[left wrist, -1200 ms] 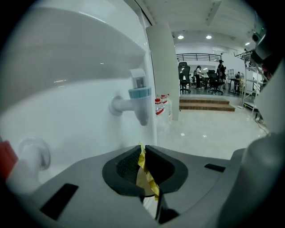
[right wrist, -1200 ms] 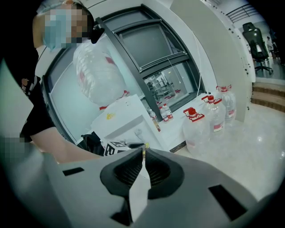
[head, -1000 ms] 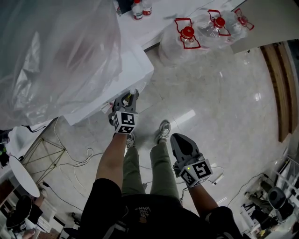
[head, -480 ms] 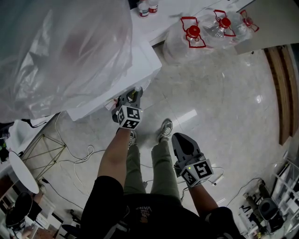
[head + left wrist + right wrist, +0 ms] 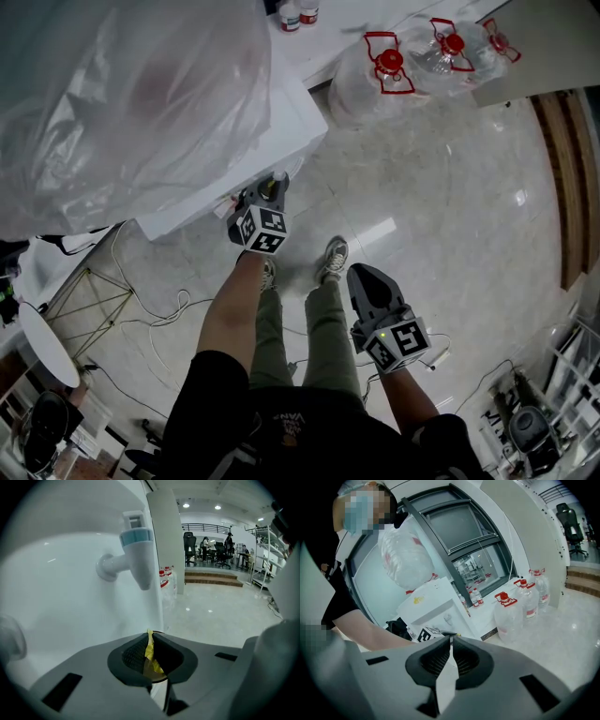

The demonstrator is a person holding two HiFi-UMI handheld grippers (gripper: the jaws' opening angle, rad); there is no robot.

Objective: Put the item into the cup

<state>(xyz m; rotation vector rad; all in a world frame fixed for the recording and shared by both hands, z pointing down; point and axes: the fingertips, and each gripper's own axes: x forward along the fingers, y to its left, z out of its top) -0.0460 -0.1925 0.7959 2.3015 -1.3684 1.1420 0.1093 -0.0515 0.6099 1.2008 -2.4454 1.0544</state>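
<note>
Your left hand-held gripper is clenched on a thin yellow item. The strip stands upright, pinched between the ribbed pads, with its top poking above the jaw tips. A round brownish rim shows just under the jaws; can't tell if that's the cup. This gripper tilts down at the front of the white water dispenser, near its tap, which has a pale blue collar.

Your right hand-held gripper is clenched on nothing, jaws together with only a sliver of gap. It hangs low beside your right leg over the glossy floor, well apart from the left one.

The dispenser carries a big bottle wrapped in clear plastic. Red-capped water jugs stand on the floor by the wall.
</note>
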